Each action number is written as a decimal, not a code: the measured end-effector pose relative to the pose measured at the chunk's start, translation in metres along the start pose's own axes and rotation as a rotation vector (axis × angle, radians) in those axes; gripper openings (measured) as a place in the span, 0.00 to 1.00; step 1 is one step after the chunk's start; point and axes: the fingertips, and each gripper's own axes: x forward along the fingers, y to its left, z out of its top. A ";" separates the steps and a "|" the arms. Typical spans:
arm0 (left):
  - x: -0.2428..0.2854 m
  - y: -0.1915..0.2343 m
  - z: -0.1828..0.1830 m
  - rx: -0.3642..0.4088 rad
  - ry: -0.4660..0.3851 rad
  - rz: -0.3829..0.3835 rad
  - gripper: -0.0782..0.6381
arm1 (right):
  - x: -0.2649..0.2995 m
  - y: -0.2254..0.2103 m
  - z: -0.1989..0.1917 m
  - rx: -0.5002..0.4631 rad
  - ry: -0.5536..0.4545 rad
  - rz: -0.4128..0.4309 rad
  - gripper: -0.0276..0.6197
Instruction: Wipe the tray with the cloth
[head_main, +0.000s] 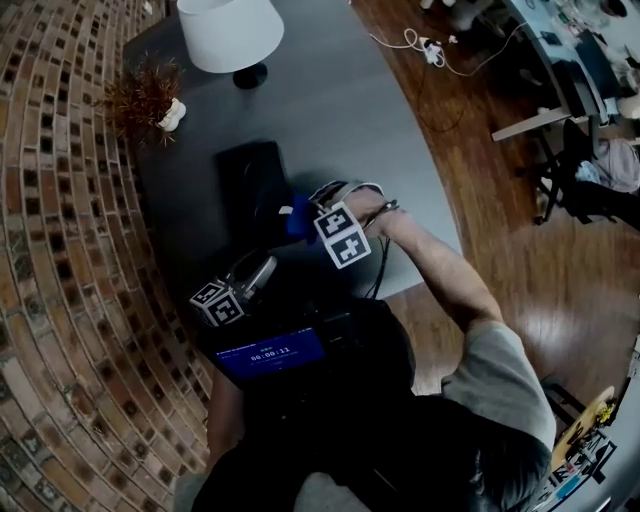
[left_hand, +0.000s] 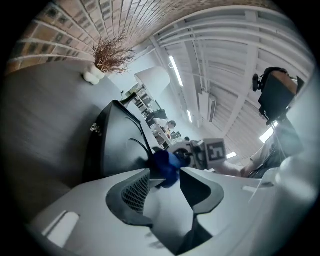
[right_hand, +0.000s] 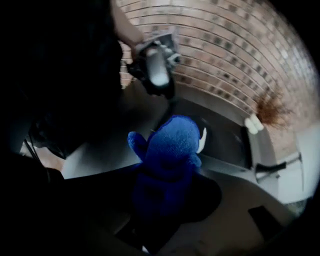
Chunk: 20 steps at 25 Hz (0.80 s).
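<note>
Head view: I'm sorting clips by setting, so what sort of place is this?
Probably a corner of an open office or lab: a brick wall runs beside a grey table with a lamp, and an office chair stands on the wood floor beyond.

Timer digits on blue screen (head_main: 270, 353) (too small to read).

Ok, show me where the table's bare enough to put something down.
Widest bare stretch: the table right of the tray, between the lamp and the table's right edge. A narrower strip lies between the plant and the tray. Crowded at the tray's near edge: left claw, right claw and cloth.
</note>
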 end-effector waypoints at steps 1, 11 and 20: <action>0.000 0.000 0.000 -0.002 -0.003 0.000 0.38 | 0.001 -0.034 -0.021 0.074 0.030 -0.079 0.32; 0.003 -0.001 -0.001 -0.014 -0.029 0.000 0.38 | 0.050 -0.153 -0.079 0.194 0.154 -0.289 0.32; 0.002 -0.001 -0.005 -0.029 -0.054 0.008 0.38 | 0.036 0.046 0.021 -0.108 0.165 -0.065 0.32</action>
